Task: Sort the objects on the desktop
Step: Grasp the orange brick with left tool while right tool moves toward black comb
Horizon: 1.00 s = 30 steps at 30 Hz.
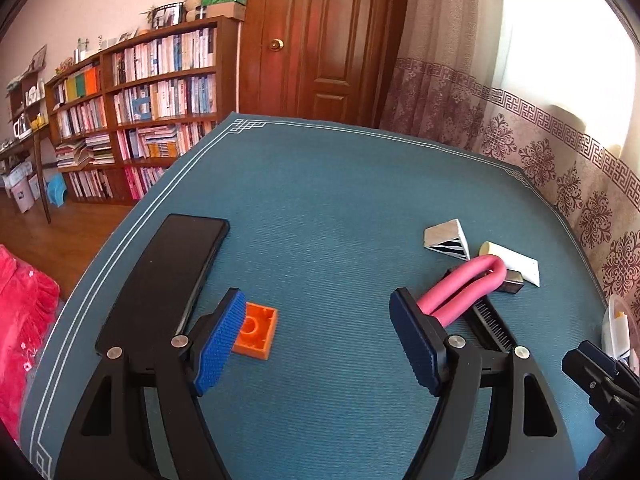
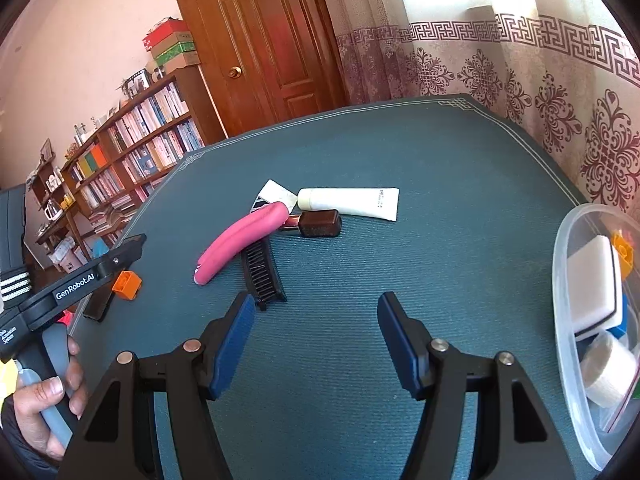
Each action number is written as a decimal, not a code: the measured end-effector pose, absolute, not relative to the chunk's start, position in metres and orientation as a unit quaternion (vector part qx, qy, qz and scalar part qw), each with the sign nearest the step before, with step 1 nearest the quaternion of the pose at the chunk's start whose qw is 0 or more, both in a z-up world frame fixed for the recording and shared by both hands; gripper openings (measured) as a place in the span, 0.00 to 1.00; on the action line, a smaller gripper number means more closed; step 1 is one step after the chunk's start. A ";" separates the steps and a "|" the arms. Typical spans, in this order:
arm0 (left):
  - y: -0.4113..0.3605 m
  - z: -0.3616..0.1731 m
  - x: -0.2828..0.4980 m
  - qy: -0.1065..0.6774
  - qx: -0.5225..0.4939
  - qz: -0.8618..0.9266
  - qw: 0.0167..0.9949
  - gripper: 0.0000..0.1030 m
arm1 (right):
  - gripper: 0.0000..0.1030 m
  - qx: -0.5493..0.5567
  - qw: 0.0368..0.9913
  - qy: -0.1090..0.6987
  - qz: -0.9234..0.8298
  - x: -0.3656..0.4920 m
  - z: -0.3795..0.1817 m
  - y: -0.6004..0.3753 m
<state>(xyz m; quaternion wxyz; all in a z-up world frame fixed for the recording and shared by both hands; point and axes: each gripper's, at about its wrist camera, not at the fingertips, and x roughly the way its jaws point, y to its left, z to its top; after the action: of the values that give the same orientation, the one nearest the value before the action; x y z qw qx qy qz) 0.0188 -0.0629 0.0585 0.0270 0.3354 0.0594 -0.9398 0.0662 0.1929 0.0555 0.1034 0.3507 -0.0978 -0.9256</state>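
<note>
Ribbed teal cloth mat (image 2: 400, 152), matt. Glossy orange plastic brick (image 1: 255, 330). Smooth black phone (image 1: 172, 276), faint sheen. Soft-looking matt pink foam loop (image 2: 240, 242). Black plastic comb (image 2: 262, 276), fine-toothed. Smooth white plastic tube (image 2: 352, 202). Clear glossy plastic tub (image 2: 568, 320). Textured blue rubbery pads (image 1: 222, 340) on matt black plastic gripper arms, with shiny metal pins. Polished brown wood door (image 1: 320, 40).

orange brick (image 1: 255, 330): lying flat on blue mat, beside black phone (image 1: 168, 280) | pink bent tube (image 2: 240, 246): resting across black comb (image 2: 262, 276) | brown bottle (image 2: 318, 223): on its side, touching pink tube | white tube (image 2: 352, 202): lying flat behind bottle | striped wedge (image 1: 446, 240): near white tube
</note>
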 end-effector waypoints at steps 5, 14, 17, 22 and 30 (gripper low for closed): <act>-0.082 0.049 0.025 0.059 0.341 -0.937 0.050 0.75 | 0.66 0.356 0.112 -0.097 -0.923 0.059 0.053 0.184; -0.088 0.032 0.015 0.056 0.364 -0.929 0.046 0.75 | 0.66 0.368 0.116 -0.092 -0.918 0.051 0.046 0.179; -0.090 0.030 0.012 0.062 0.371 -0.926 0.042 0.75 | 0.66 0.374 0.118 -0.092 -0.915 0.048 0.044 0.179; -0.095 0.026 0.004 0.073 0.380 -0.921 0.038 0.75 | 0.66 0.379 0.125 -0.082 -0.913 0.047 0.043 0.174; -0.092 0.019 -0.009 0.064 0.399 -0.914 0.018 0.61 | 0.66 0.387 0.131 -0.074 -0.910 0.044 0.040 0.169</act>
<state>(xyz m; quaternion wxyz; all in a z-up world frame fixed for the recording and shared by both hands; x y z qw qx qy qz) -0.0085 -0.0920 0.0187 0.0183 0.3994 0.0644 -0.9143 0.0437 0.1690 0.0405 0.1309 0.3866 -0.0741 -0.9099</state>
